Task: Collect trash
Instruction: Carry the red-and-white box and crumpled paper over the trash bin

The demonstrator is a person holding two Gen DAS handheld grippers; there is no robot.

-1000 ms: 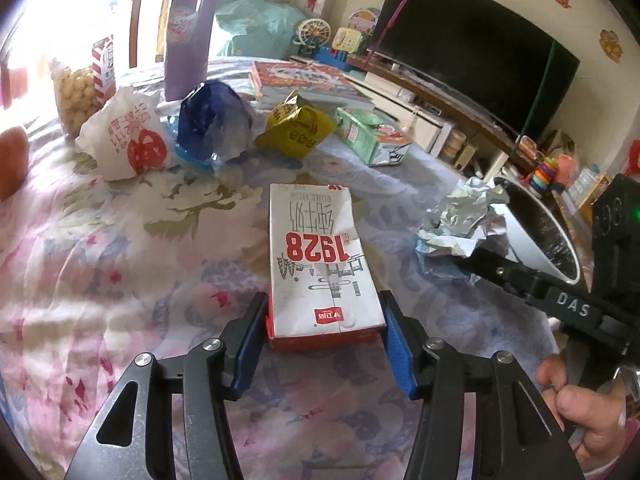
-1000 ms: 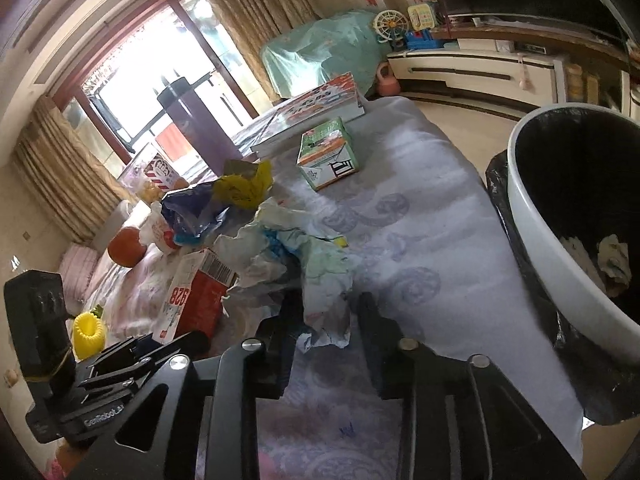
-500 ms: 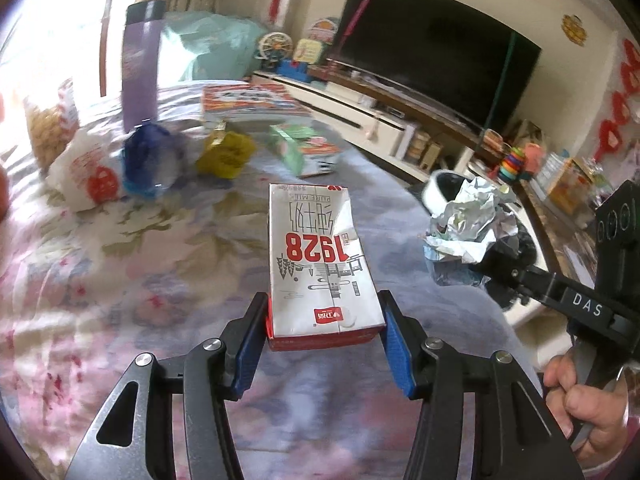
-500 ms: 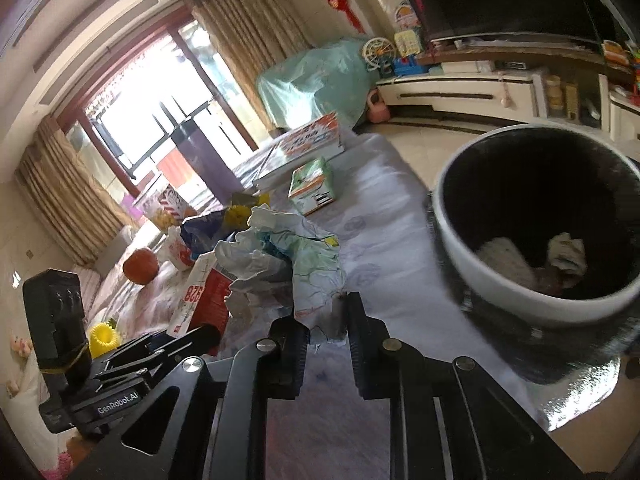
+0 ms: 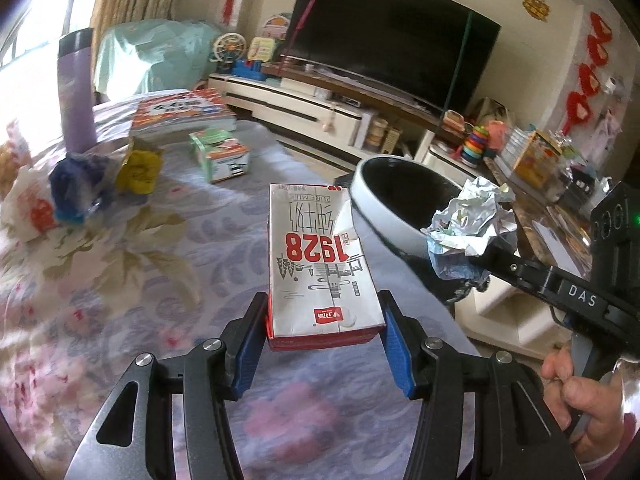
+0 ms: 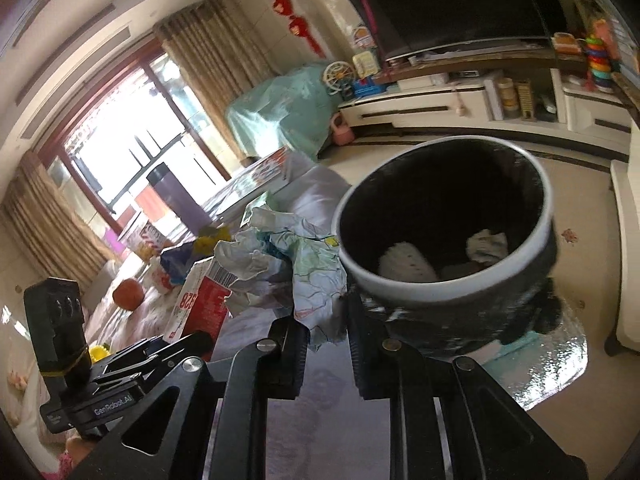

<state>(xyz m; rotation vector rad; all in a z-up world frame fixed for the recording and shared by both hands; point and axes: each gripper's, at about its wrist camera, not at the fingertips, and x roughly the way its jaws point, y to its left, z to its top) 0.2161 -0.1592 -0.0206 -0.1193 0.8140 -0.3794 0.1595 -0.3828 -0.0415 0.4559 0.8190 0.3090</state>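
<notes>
My left gripper (image 5: 322,344) is shut on a white and red milk carton (image 5: 318,268) marked 1928, held above the flowered tablecloth (image 5: 120,280). In the right wrist view the same carton (image 6: 202,300) shows at the left. My right gripper (image 6: 326,340) is shut on a crumpled wad of paper (image 6: 288,252), which hangs beside the rim of a white bin with a black liner (image 6: 444,280). From the left wrist view the paper wad (image 5: 470,226) sits in front of the bin (image 5: 384,204), just past the table's right edge. The bin holds some scraps.
On the table's far left lie a blue wrapper (image 5: 76,188), a yellow wrapper (image 5: 140,166), a green box (image 5: 220,156), a book (image 5: 180,114), a white bag (image 5: 28,208) and a purple flask (image 5: 76,92). A TV stand (image 5: 340,112) runs behind.
Both grippers have swung to the right with their loads, off the table and toward the bin. The bin now looms larger in both views. The right jaws narrowed a little on the paper.
</notes>
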